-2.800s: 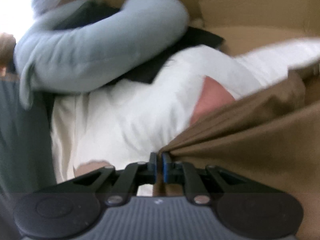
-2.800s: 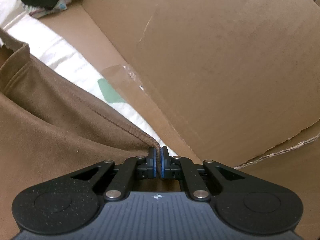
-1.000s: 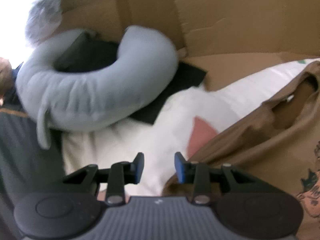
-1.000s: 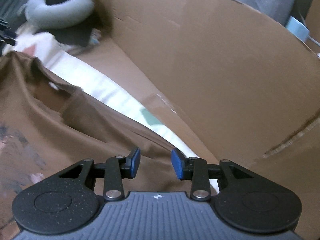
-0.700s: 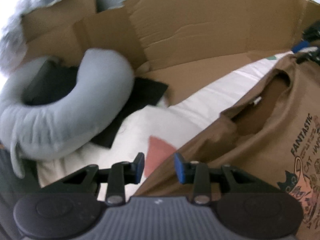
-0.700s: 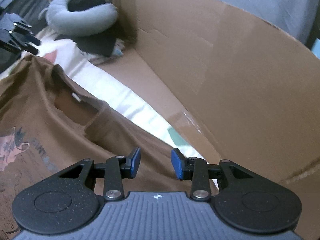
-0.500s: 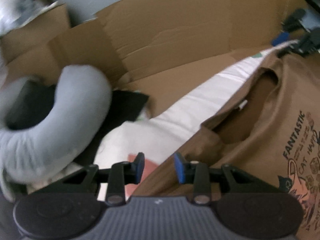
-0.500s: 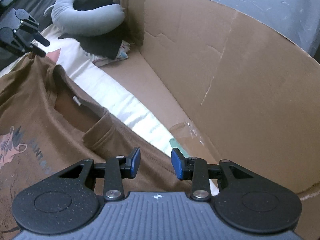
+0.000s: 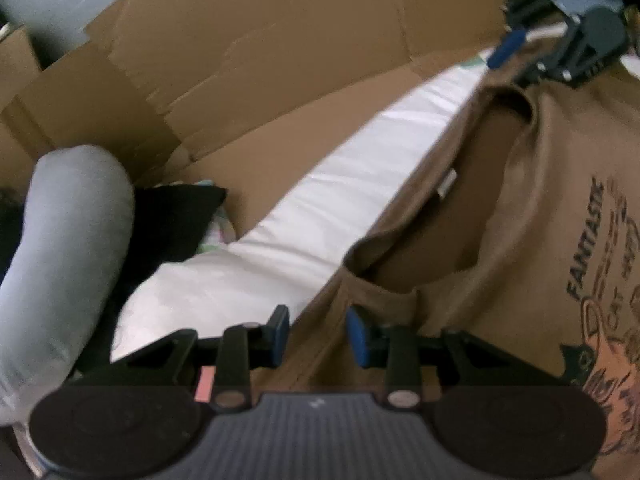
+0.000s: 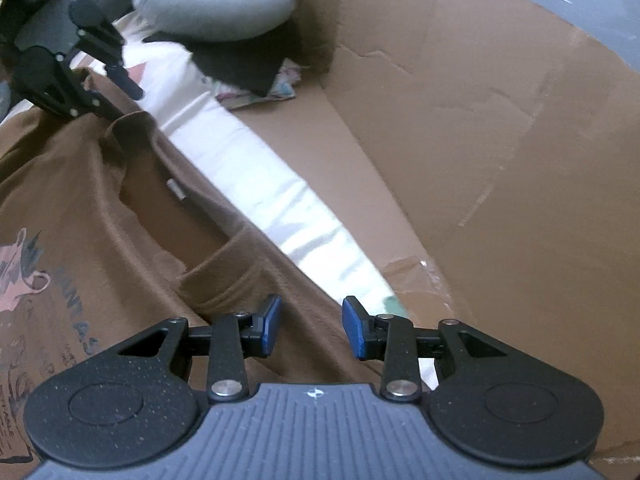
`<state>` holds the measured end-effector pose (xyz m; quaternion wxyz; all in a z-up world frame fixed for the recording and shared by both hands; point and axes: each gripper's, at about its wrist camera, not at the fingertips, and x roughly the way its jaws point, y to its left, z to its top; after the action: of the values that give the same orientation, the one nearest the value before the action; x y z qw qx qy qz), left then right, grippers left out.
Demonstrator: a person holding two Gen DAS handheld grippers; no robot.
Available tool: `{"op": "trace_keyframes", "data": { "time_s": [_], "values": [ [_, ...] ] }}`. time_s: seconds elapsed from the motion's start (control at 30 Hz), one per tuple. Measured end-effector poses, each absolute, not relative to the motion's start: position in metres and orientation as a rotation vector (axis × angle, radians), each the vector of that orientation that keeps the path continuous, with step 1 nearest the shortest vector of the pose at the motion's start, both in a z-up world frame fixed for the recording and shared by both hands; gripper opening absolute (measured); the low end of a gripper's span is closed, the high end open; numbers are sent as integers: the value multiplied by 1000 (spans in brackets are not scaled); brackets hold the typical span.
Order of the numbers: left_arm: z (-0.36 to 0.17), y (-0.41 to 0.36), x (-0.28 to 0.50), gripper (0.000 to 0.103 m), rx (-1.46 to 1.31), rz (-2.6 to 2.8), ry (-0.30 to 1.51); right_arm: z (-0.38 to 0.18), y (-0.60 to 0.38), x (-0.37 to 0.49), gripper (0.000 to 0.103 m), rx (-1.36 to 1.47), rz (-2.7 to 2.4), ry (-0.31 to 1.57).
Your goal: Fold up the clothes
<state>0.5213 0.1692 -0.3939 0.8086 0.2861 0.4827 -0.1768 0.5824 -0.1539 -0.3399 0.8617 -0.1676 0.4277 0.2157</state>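
Note:
A brown T-shirt point(image 9: 540, 216) with a cat print and the word "FANTASTIC" lies spread face up on a white sheet point(image 9: 320, 216), collar toward the cardboard. It also shows in the right wrist view point(image 10: 100, 216). My left gripper point(image 9: 318, 334) is open and empty, just above the shirt's left shoulder. My right gripper point(image 10: 310, 326) is open and empty above the right shoulder. Each gripper shows in the other's view, the right one point(image 9: 520, 60) and the left one point(image 10: 120, 92).
Cardboard walls point(image 10: 480, 120) stand behind and along the sheet. A grey neck pillow point(image 9: 60, 248) lies on dark cloth point(image 9: 172, 220) at the left; it also shows in the right wrist view point(image 10: 212, 0). A patterned cloth point(image 10: 272, 86) pokes out beneath.
Both grippers were shut on the shirt's shoulders 2.8 s ago and have let go. Since then both have drawn back and up, so more of the spread shirt shows.

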Motion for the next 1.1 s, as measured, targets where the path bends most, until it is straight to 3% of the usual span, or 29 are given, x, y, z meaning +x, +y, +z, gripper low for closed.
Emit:
{"op": "trace_keyframes", "data": {
  "time_s": [0.13, 0.27, 0.37, 0.43, 0.87, 1.1],
  "values": [
    [-403, 167, 522, 33, 610, -384, 1042, -346, -145, 585, 40, -369, 460, 902],
    [-407, 164, 521, 18, 611, -402, 1044, -351, -136, 589, 38, -379, 487, 904],
    [-405, 164, 518, 9, 606, -420, 1036, -353, -130, 591, 13, -380, 519, 913],
    [-401, 165, 518, 8, 602, -413, 1017, -353, -128, 592, 3, -386, 521, 917],
    [-388, 174, 545, 6, 564, -292, 922, -329, -131, 605, 1, -425, 365, 776],
    [-412, 177, 563, 8, 524, -226, 985, -355, -119, 623, 4, -432, 319, 861]
  ]
}}
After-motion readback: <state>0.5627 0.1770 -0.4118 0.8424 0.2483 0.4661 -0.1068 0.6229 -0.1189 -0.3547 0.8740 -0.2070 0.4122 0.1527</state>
